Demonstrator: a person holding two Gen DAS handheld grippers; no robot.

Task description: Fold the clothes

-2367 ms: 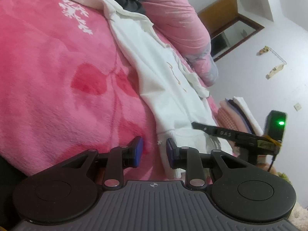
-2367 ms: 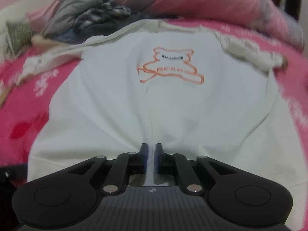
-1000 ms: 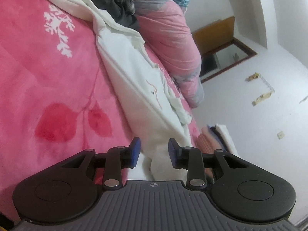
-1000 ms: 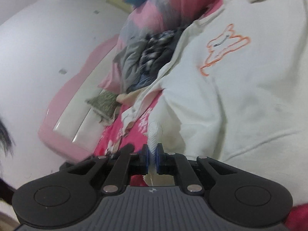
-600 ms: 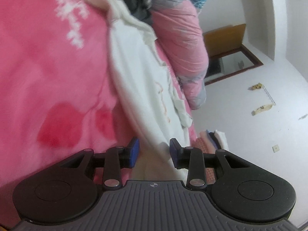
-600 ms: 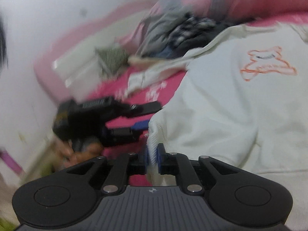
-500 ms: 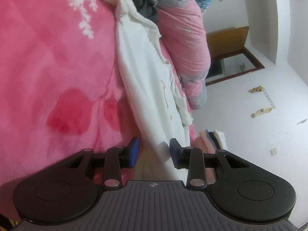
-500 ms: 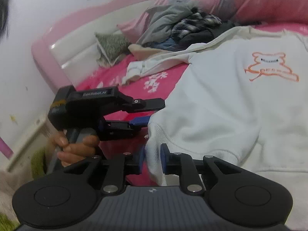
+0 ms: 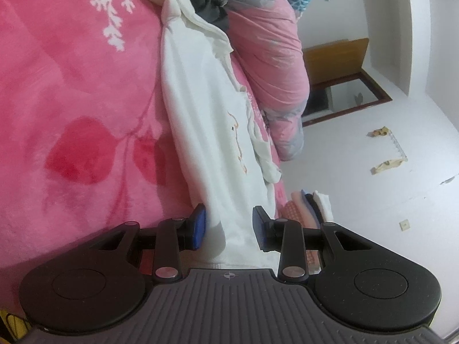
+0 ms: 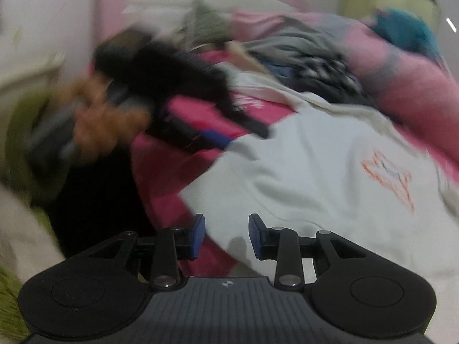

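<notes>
Sweatshirt [image 9: 206, 132] lies spread on the pink bed [image 9: 71, 91], no fold made yet. Left gripper [image 9: 228, 226] jaws spread around its hem, not pinching; right gripper [image 10: 226, 233] jaws opening over the hem edge, gripping nothing. Clothes pile [image 10: 312, 60] and quilt [image 9: 266, 57] crowd the far side.

Both grippers: black ribbed body w/ round discs, silver screws, blue-padded jaws, tiny cross mark.
</notes>
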